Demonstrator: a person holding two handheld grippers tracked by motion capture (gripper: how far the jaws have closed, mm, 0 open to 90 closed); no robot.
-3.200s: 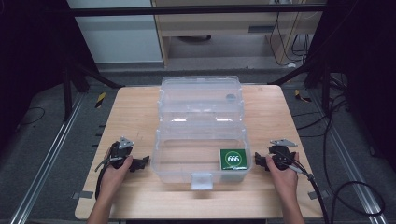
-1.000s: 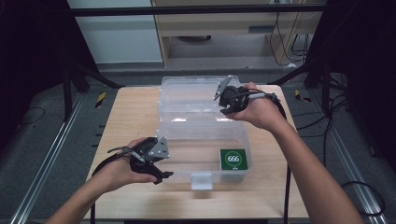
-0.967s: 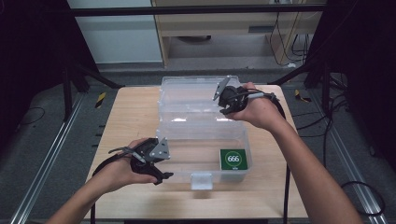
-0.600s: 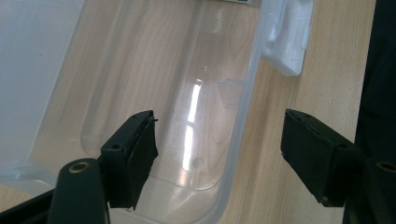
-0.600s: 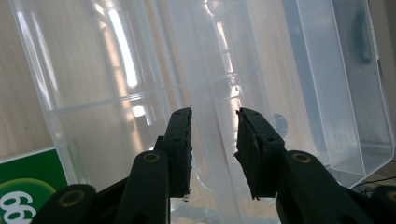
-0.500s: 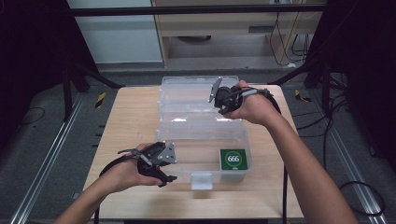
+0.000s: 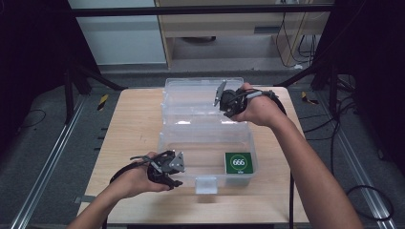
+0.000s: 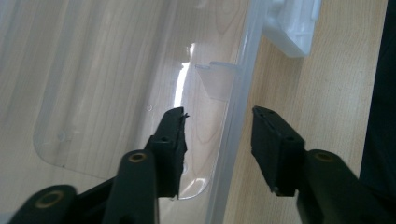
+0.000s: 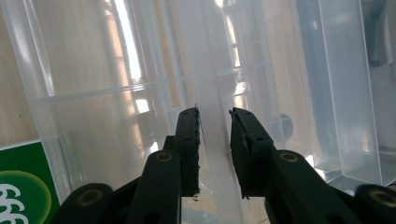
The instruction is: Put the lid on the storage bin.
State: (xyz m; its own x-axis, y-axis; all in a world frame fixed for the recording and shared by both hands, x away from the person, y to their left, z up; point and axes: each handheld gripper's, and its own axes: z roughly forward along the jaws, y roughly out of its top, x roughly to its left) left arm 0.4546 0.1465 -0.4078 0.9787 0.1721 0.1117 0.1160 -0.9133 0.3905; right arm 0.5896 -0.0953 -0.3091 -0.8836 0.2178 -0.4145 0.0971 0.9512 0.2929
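Nearest me, my left gripper (image 7: 165, 168) sits low at the front left corner of the clear plastic box (image 7: 205, 148), which lies open on the worktop (image 7: 129, 129). In the left gripper view its jaws are spread wide and straddle the box's front wall (image 8: 233, 135), one jaw inside and one outside, neither yet pressing on the plastic. I judge it is placed there to steady the base while something happens at the back. The white latch (image 7: 206, 184) hangs at the middle of the front edge, just beside that gripper.

Inside the box, toward its right front corner, lies a green card marked 666 (image 7: 238, 163), untouched.

Farther off, my right gripper (image 7: 223, 100) reaches to the lid (image 7: 200, 98), which lies opened flat behind the base. In the right gripper view its jaws are nearly closed around a thin clear edge (image 9: 212, 140) of the lid, with only a sliver of gap either side; I cannot tell whether they truly pinch it. My guess is that this grip is meant to swing the lid over.
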